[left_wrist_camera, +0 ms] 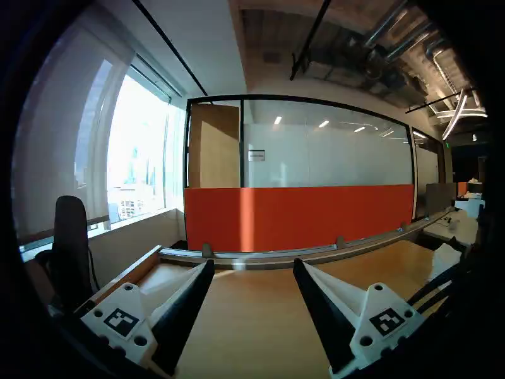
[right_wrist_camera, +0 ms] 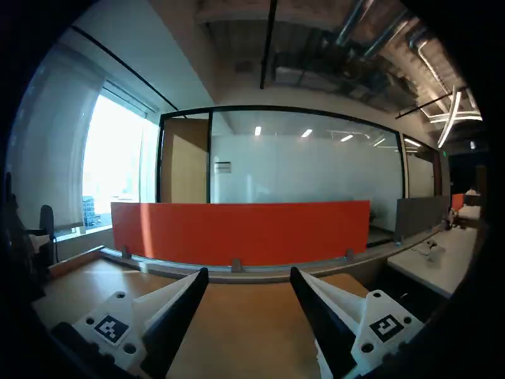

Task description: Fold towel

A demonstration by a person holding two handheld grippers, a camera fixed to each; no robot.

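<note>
My left gripper (left_wrist_camera: 252, 264) hangs open just above a wooden desk (left_wrist_camera: 252, 322), with nothing between its white and black fingers (left_wrist_camera: 189, 297). A pale, crumpled white thing (left_wrist_camera: 445, 255) lies at the far right of the desk in the left gripper view; I cannot tell if it is the towel. My right gripper (right_wrist_camera: 248, 271) is also open over the same wooden desk (right_wrist_camera: 246, 335), its fingers (right_wrist_camera: 325, 309) spread wide and bare.
An orange divider panel (left_wrist_camera: 297, 215) (right_wrist_camera: 240, 230) stands along the desk's far edge, with a glass wall behind it. A black chair back (left_wrist_camera: 69, 240) rises at the left by the window. A white desk (right_wrist_camera: 435, 262) lies to the right.
</note>
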